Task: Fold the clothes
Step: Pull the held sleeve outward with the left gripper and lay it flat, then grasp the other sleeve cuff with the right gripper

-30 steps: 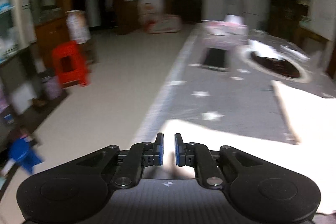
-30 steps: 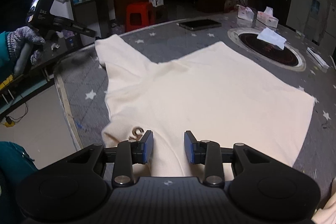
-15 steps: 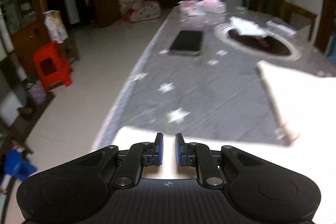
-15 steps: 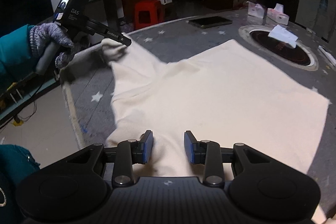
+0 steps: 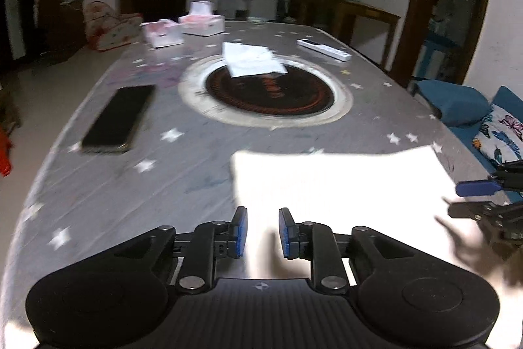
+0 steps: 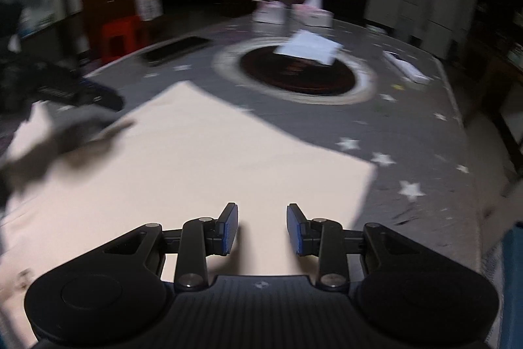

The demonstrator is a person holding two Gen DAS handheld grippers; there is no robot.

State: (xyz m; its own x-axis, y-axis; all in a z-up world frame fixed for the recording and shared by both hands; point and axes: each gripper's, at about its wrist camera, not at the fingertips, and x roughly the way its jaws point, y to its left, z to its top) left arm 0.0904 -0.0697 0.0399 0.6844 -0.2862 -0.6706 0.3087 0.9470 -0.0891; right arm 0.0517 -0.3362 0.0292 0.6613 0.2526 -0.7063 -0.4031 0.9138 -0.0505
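Cream-coloured cloth (image 6: 202,165) lay spread flat on the grey surface (image 5: 183,182) with white stars, on the near part of it, in front of both cameras. The left gripper (image 5: 262,233) hung over the near left corner of this garment, and its fingers (image 5: 241,231) were opening, with a clear gap between the blue pads; no fold of cloth was seen pinched there, only the garment lying under them. The right gripper (image 6: 262,229) was above the near edge of the same cloth, its fingers apart and released, with nothing held between them. In the left wrist view the right gripper also appeared at the right border, blurred, over the right edge of the cloth. Beyond the garment, a round dark cooktop (image 5: 269,89) was set in the surface, with a white tissue (image 5: 251,62) lying on its far part. A dark phone (image 5: 119,120) rested to the left, well apart from the cloth, and two tissue boxes (image 5: 183,28) stood at the far end.
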